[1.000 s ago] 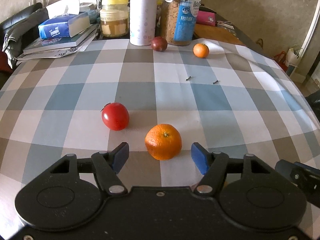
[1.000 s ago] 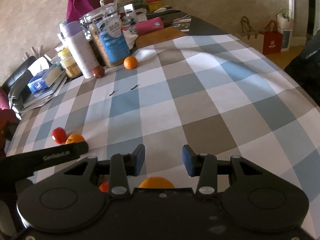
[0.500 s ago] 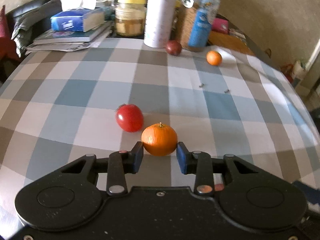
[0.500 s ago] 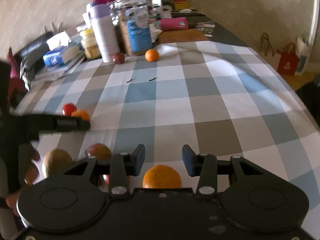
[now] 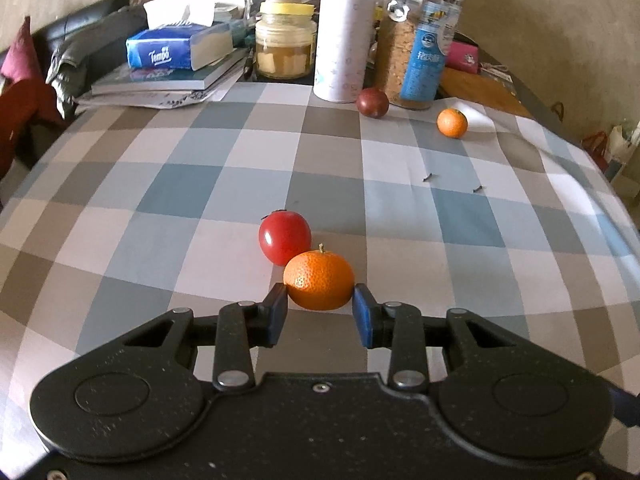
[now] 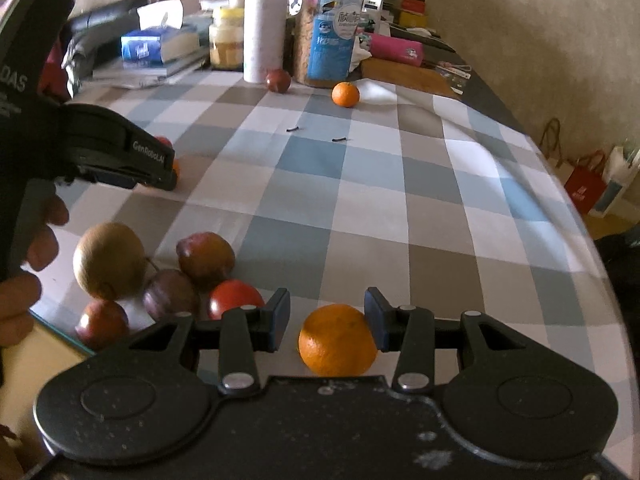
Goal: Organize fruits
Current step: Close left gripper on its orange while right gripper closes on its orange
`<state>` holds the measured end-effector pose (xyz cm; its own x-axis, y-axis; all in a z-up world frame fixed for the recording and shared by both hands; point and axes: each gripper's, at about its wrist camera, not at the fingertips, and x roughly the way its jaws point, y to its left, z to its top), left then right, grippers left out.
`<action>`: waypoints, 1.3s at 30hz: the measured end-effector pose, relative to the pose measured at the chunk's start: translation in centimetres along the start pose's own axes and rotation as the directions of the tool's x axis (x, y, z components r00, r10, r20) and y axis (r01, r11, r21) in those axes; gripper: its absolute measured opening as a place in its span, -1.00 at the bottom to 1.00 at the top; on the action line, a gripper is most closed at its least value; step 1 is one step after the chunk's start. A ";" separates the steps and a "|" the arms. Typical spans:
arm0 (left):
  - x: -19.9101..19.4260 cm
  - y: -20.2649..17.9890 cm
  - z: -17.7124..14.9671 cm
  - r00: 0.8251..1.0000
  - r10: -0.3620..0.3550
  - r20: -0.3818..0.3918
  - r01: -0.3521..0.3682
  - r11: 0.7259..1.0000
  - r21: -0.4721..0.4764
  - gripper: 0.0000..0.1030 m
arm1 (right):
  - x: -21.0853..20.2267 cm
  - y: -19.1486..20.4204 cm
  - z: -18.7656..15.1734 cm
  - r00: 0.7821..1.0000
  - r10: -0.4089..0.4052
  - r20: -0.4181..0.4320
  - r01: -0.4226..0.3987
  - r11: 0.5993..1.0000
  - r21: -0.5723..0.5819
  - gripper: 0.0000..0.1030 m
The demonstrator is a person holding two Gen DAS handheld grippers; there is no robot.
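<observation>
In the left wrist view, my left gripper [image 5: 320, 300] is shut on an orange [image 5: 319, 280] resting on the checked tablecloth [image 5: 200, 184], with a blue pad on each side. A red tomato [image 5: 285, 237] touches the orange's far left side. From the right wrist view the left gripper [image 6: 168, 176] shows side-on in a person's hand. My right gripper [image 6: 326, 308] is open low over a second orange [image 6: 338, 340]. Its right pad is at the orange's edge and its left pad stands apart from it. Several fruits cluster to its left: a brown pear [image 6: 108, 260], plums [image 6: 206, 258] and a tomato [image 6: 236, 300].
A dark red fruit [image 5: 372, 103] and a small orange [image 5: 452, 123] lie at the far side, in front of a white bottle [image 5: 342, 32] and a cereal jar [image 5: 420, 36]. Books and a tissue box [image 5: 176, 50] crowd the back left. Two small dark bits [image 5: 428, 178] lie mid-cloth.
My left jaws went from wide apart to closed on the orange, which now lies against the tomato. The right gripper rolled and shifted, bringing the fruit cluster and the second orange into view.
</observation>
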<state>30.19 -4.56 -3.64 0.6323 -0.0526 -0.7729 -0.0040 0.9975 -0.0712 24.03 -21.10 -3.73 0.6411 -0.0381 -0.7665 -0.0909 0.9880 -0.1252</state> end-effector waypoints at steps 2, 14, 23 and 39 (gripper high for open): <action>0.1 -0.1 -0.1 1.000 0.007 0.002 -0.007 1.000 0.011 -0.10 | 0.1 0.1 -0.1 1.000 -0.013 -0.003 0.013 1.000 -0.014 -0.13; -0.1 -0.3 -0.1 1.000 0.001 0.008 -0.002 0.999 0.039 0.12 | 0.7 -1.6 -0.4 0.998 -0.051 -0.036 0.054 0.995 0.087 -0.29; 0.0 0.0 0.1 0.999 -0.043 -0.001 0.043 0.999 0.015 0.17 | -0.4 -2.6 0.2 0.995 0.039 0.091 -0.059 0.972 0.227 -0.44; 1.1 0.1 -0.3 0.999 -0.038 -0.037 0.039 0.999 0.014 0.18 | 0.9 -2.7 0.6 0.983 0.142 0.112 -0.170 0.938 0.303 -0.40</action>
<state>30.66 -4.48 -4.68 0.6028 -0.0924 -0.7925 0.0310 0.9952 -0.0925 25.29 -23.70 -3.74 0.7032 0.1201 -0.7008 0.0364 0.9783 0.2042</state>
